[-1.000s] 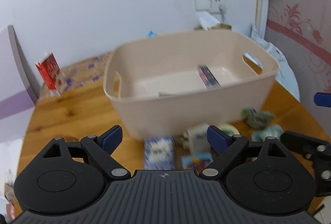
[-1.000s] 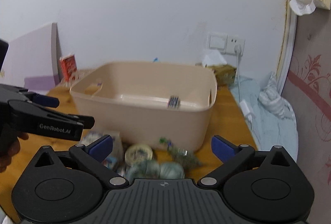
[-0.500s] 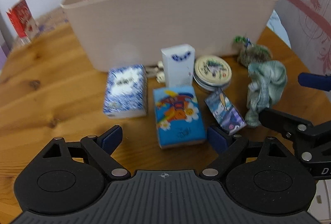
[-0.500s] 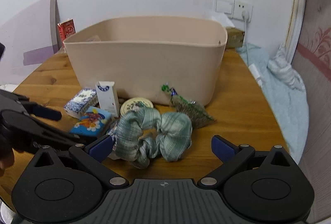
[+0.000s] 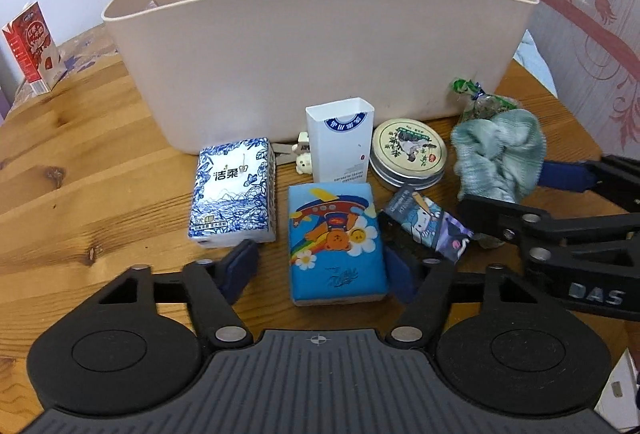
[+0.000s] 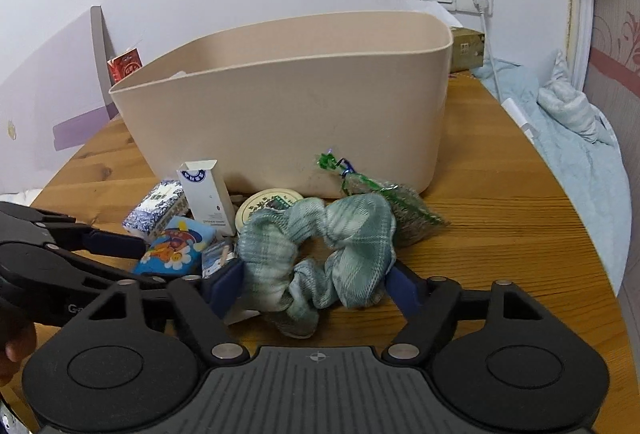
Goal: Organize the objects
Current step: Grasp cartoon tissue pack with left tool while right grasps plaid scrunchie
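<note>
A beige bin [image 5: 320, 45] stands on the wooden table [image 5: 80, 161]; it also shows in the right wrist view [image 6: 288, 121]. In front of it lie a blue cartoon tissue pack [image 5: 334, 242], a blue-white tissue pack [image 5: 234, 201], a white box [image 5: 340, 143], a round tin [image 5: 408, 153], a small cartoon packet [image 5: 428, 226] and a green scrunchie [image 6: 316, 246]. My left gripper [image 5: 320, 268] is open, its fingers on either side of the blue cartoon pack. My right gripper [image 6: 316, 288] is open around the scrunchie.
A red carton [image 5: 34, 45] stands at the far left by the wall. A green-wrapped herb bag [image 6: 384, 201] lies beside the bin. A light blue cloth [image 6: 576, 153] lies at the table's right edge. A small bear charm [image 5: 304, 157] sits behind the white box.
Both grippers have dropped from above the bin to table level and moved in. The left now straddles the blue cartoon pack, the right straddles the scrunchie.
</note>
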The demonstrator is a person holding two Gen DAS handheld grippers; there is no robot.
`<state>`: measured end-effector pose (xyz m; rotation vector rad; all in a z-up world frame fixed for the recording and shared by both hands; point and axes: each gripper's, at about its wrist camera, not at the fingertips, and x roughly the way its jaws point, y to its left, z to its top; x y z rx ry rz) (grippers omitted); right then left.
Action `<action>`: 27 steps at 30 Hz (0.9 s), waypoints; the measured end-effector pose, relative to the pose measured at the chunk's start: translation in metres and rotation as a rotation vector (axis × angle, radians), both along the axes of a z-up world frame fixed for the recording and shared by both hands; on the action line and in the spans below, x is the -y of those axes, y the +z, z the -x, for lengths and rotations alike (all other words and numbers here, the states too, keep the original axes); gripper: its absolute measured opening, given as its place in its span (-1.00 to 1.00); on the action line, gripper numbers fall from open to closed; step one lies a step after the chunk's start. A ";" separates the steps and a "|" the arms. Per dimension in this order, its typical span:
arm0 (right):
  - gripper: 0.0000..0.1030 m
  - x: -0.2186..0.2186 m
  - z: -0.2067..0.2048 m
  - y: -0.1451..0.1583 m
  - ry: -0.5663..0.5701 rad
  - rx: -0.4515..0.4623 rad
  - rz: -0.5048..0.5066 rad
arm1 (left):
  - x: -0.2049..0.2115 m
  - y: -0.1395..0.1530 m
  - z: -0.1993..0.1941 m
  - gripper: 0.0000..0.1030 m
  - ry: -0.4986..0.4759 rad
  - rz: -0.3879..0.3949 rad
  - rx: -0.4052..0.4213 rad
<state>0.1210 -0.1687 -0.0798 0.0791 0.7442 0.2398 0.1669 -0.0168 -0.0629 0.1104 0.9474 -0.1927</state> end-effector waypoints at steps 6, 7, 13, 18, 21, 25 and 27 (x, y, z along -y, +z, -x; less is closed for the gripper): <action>-0.43 -0.005 0.001 0.000 0.020 0.006 0.004 | -0.003 0.006 0.001 -0.09 -0.014 0.002 0.011; -0.56 -0.006 0.002 0.002 0.022 0.012 0.005 | -0.004 0.007 0.001 -0.10 -0.014 0.004 0.012; -0.78 -0.005 0.009 0.008 0.027 0.017 0.001 | -0.006 0.010 0.005 -0.11 -0.012 0.017 0.010; -0.80 -0.003 0.021 0.018 0.020 0.040 -0.016 | -0.007 0.013 0.011 -0.11 -0.010 0.026 0.019; -0.80 -0.001 0.034 0.032 0.024 0.079 -0.027 | -0.011 0.022 0.019 -0.11 -0.010 0.026 0.041; -0.80 0.002 0.045 0.052 0.026 0.133 -0.034 | -0.019 0.041 0.027 -0.11 -0.005 0.036 0.089; -0.80 0.004 0.048 0.061 0.022 0.157 -0.037 | -0.026 0.049 0.025 -0.11 0.006 0.049 0.111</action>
